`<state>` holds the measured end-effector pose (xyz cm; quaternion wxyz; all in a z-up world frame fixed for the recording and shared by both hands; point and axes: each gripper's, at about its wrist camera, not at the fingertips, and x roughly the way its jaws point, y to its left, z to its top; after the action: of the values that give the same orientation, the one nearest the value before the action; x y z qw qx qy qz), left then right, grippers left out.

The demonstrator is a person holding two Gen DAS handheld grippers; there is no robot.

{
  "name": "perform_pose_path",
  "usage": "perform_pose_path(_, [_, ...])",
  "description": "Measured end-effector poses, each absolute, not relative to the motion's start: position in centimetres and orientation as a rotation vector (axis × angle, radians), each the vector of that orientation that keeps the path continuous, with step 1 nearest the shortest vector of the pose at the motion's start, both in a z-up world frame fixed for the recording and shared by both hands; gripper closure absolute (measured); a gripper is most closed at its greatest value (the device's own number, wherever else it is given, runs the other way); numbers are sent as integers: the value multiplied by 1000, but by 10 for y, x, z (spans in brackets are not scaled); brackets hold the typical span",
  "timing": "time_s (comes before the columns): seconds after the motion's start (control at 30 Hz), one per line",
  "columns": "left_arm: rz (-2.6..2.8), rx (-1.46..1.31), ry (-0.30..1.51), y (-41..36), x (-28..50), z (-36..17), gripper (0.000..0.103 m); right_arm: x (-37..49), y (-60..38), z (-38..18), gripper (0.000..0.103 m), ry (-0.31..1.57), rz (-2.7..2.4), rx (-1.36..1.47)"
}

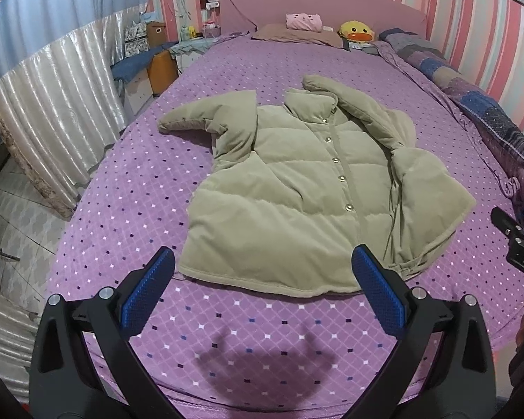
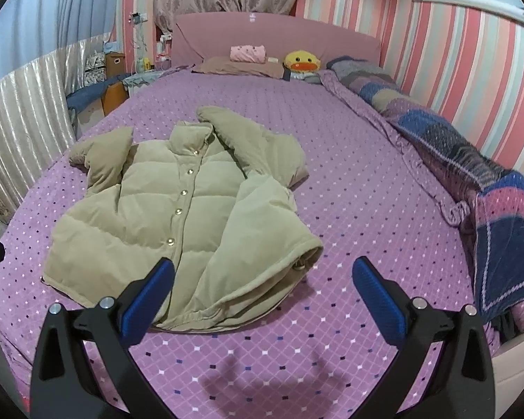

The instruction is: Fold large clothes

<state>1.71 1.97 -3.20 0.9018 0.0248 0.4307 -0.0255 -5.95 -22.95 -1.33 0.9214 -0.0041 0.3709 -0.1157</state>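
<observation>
Jacket [image 1: 297,188] lies mid-bed [image 1: 150,181], bare cover beyond every hem.

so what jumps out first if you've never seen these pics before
A puffy beige jacket lies buttoned, front up, in the middle of a purple dotted bedspread, its sleeves bent up by the collar. Both open claws, left claw and right claw, hover near its hem. A yellow duck plush sits by the pink headboard.
</observation>
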Motion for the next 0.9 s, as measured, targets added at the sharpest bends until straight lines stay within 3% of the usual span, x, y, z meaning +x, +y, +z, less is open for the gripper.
perform_pose_path(0.9, [42,37,937,77,96,-73,3,42,-279,-65,2,956,-113,-57])
